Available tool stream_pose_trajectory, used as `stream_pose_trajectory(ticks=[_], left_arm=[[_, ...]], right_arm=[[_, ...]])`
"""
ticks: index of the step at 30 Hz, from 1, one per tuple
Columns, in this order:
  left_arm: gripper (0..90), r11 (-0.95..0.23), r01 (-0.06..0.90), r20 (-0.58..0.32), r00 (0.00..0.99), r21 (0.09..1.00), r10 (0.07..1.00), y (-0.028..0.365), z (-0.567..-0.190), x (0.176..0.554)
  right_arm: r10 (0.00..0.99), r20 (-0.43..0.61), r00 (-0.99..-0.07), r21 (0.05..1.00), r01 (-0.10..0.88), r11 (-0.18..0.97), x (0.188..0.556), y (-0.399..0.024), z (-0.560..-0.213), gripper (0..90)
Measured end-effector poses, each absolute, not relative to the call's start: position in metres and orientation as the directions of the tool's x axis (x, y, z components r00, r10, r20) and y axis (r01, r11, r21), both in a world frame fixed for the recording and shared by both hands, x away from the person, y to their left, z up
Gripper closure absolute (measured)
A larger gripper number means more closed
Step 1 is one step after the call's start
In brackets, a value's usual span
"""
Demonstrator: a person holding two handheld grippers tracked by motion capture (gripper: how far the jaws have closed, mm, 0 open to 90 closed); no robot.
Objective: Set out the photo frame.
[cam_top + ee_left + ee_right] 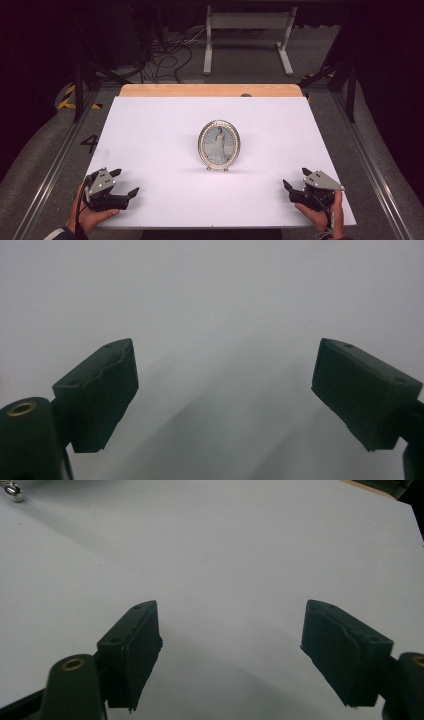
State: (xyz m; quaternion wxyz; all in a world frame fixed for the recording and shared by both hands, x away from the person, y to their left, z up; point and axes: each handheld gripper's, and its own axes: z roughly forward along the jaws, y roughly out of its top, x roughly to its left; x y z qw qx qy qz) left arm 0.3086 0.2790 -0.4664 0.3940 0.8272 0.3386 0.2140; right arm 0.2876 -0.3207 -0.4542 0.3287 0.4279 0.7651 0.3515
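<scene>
Work on the picture frame [219,145] has not begun, as far as I can judge. It is a small oval frame with a shiny beaded edge, and inside it is a photo of someone in a long white dress. It stands upright near the middle of the white counter [150,130], on little feet, facing the person. Nothing touches it. The left claw [124,181] sits low at the near left corner of the counter, held in a hand [90,215], and it is well apart from the frame. Its jaws are spread wide, and between them I see bare white counter, so it holds nothing. The right claw [296,178] sits at the near right corner, held in the other hand [320,217], also well apart from the frame. Its jaws are spread wide too, with nothing between them. Both claws point in toward the middle. I think every step is left to do: a claw has to reach the frame, close on it gently, and then move it. The frame looks thin and tippy, so a bump could knock it over.
</scene>
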Motion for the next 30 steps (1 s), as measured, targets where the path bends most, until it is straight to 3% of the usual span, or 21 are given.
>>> stream_pose_trajectory(ticks=[30], left_arm=[[10.6, -0.494, 0.396, 0.114, 0.68, 0.774, 0.724, 0.2735, -0.4682, 0.3113]], right_arm=[[0.875, -0.224, -0.43, 0.809, 0.418, 0.413, 0.2901, -0.3151, -0.4571, 21.6]])
